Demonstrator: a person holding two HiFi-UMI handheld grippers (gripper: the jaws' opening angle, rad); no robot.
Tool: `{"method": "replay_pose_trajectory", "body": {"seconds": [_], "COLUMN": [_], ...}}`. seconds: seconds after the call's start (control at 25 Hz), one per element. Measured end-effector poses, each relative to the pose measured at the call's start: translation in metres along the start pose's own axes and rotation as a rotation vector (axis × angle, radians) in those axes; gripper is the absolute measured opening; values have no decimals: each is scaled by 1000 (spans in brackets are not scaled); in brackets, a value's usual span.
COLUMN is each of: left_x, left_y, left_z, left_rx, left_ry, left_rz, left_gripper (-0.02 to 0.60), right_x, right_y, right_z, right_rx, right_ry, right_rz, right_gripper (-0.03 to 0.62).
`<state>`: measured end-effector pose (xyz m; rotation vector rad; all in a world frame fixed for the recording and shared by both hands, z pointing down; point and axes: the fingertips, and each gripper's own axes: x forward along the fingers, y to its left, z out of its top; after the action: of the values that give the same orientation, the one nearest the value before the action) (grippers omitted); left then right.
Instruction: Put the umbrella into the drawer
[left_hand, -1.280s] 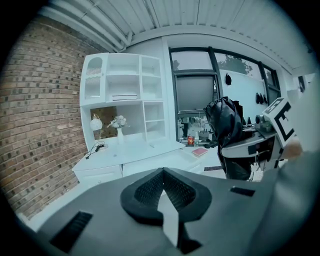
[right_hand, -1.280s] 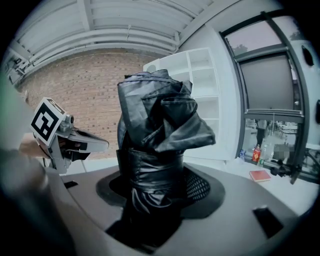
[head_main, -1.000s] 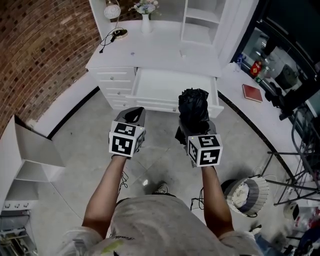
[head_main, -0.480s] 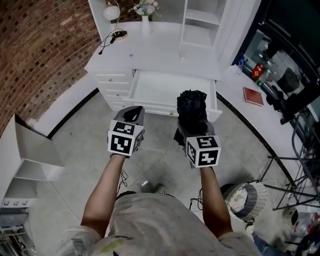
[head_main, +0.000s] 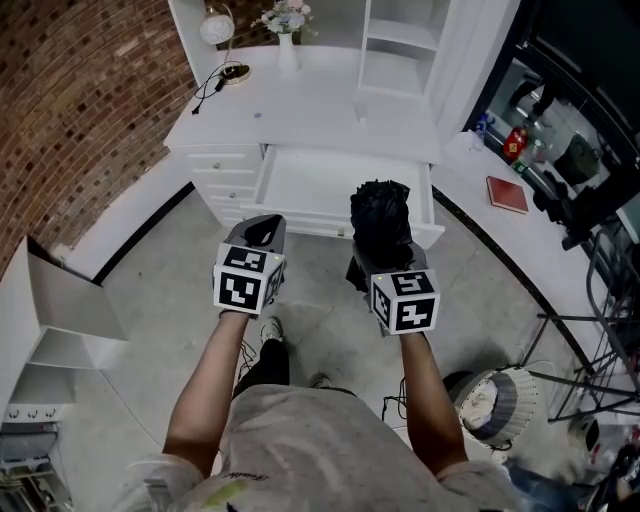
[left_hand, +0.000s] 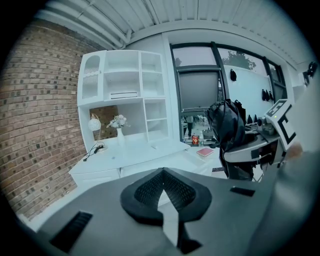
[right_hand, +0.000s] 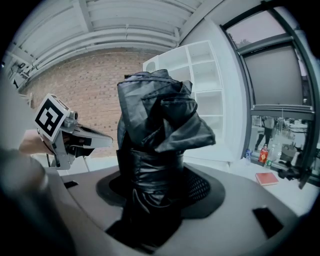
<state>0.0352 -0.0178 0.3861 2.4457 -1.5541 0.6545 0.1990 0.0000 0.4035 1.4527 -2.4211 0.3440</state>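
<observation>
A brick wall (head_main: 70, 90) fills the upper left of the frame. At the top, a white desktop (head_main: 310, 105) carries a vase of flowers (head_main: 287, 45), a round lamp (head_main: 217, 28) to its left, and a black cable (head_main: 208, 85) trailing from the lamp's base. At the right, a red book (head_main: 507, 195) lies on a white ledge, with a red bottle (head_main: 515, 142) above it. A round basket (head_main: 497, 390) stands at the lower right. A white shelf unit (head_main: 60, 320) occupies the lower left, on a grey floor (head_main: 150, 260).
</observation>
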Motion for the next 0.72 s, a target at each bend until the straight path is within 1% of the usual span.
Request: {"method": "replay_pose_trajectory", "body": {"seconds": [0.16, 0.4, 0.72], "left_x": [10, 38, 85], "left_y": [8, 31, 83], "left_z": [-4, 0, 11], "left_rx": [1, 1, -6], "left_ry": [-1, -3, 8], "left_rz": [-4, -24, -58], "left_gripper": [-3, -3, -3], "right_x": [14, 45, 107], "right_y": [1, -1, -5], "right_z": [-2, 5, 27], "right_rx": [-6, -22, -18], "right_ry": [6, 15, 42], "right_rz": [3, -5, -22], "right_gripper": [256, 256, 256]}}
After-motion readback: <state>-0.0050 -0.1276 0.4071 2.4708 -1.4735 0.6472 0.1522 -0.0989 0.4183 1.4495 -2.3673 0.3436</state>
